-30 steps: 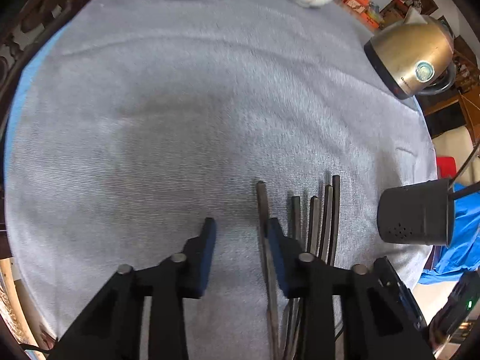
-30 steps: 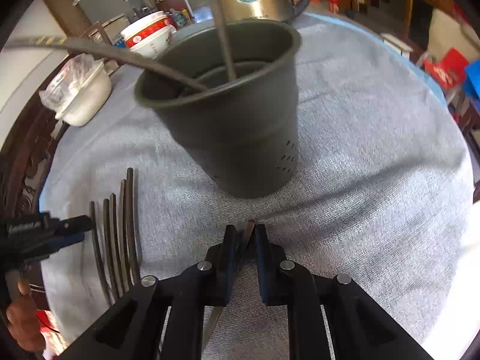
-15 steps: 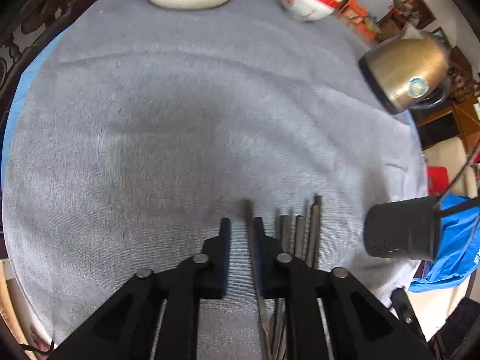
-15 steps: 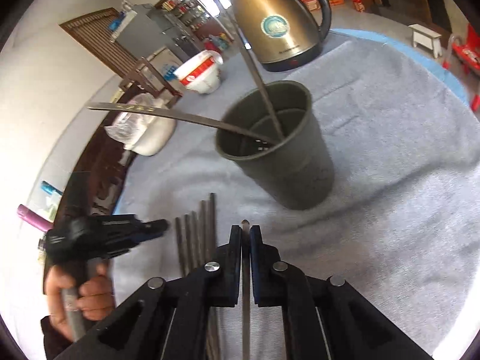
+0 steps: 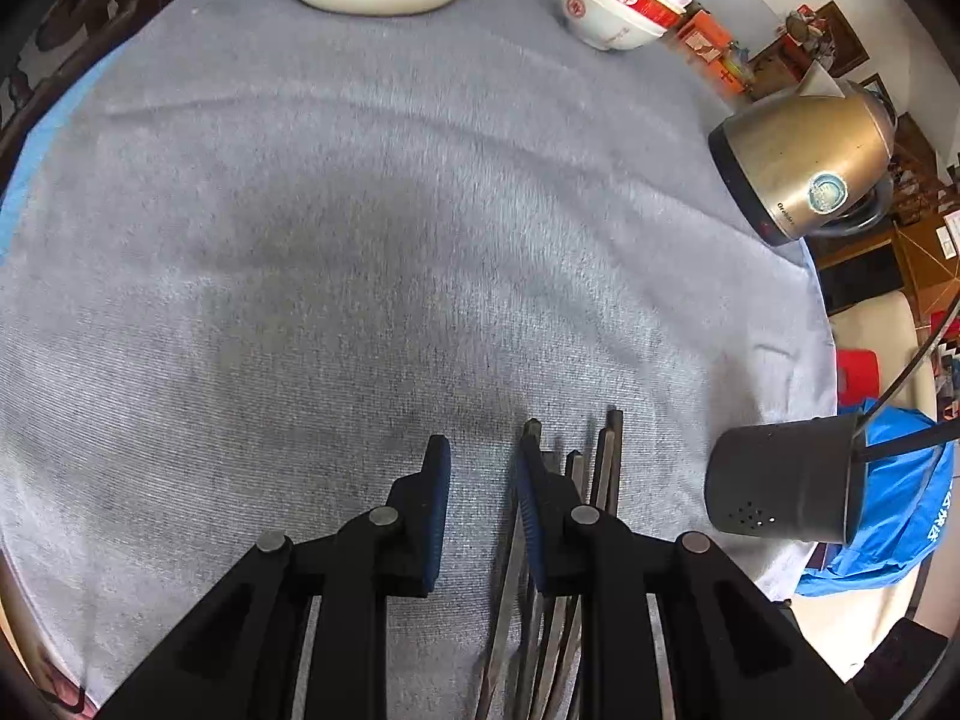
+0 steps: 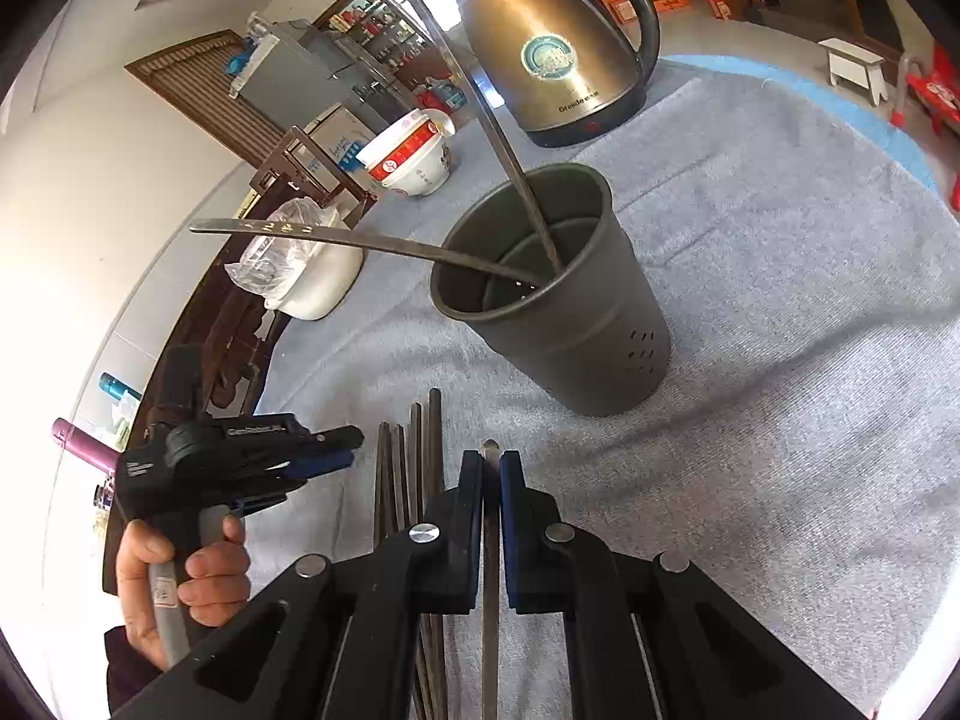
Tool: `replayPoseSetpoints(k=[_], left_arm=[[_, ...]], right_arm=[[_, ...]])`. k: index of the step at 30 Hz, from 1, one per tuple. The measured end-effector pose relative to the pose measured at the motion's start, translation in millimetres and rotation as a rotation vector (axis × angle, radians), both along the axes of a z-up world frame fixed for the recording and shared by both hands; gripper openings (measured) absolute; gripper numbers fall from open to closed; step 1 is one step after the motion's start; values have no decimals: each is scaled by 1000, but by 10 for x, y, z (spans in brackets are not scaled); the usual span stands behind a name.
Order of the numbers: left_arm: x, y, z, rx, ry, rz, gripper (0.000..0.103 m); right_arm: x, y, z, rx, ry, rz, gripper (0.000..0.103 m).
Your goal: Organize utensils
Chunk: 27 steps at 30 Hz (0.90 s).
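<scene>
Right tongs [image 6: 491,480]: clamped on one slim dark metal utensil handle [image 6: 491,546], which has come up off the grey cloth-covered table [image 6: 780,420] since a second ago, when it lay low in front of the holder.
Left tongs [image 5: 480,468]: jaws opening slightly, with nothing between them; a moment earlier they had narrowed around the nearest piece, and now that piece lies just beside the right-hand pad.
Row of dark utensils [image 5: 606,468]: lying side by side on the cloth, close to the holder.
Dark grey perforated metal holder cup [image 6: 570,312]: upright, two long-handled pieces [image 6: 360,240] already leaning out of it.
Brass-coloured electric kettle [image 6: 552,54]: behind the holder, well clear.
Meaning: one piece is lifted and aimed toward the cup; likely next is carrying it over the rim, while several more wait on the cloth.
</scene>
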State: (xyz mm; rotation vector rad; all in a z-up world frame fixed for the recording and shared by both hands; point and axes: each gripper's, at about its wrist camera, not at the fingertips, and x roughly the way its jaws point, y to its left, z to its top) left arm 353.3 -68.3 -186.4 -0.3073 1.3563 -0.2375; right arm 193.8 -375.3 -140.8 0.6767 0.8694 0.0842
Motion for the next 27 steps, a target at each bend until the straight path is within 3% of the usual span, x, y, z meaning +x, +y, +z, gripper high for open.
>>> replayPoseSetpoints(k=[10, 20, 23, 27], left_arm=[[-39, -275, -88, 75, 20, -51, 22], [115, -547, -88, 121, -25, -99, 22], [220, -537, -88, 132, -40, -100, 7], [160, -407, -17, 104, -70, -85, 6]], right_arm=[[6, 15, -52, 11, 7, 12, 6], [-1, 3, -62, 15, 3, 15, 6], [-17, 6, -26, 16, -11, 20, 6], [-41, 43, 74, -9, -49, 29, 6]])
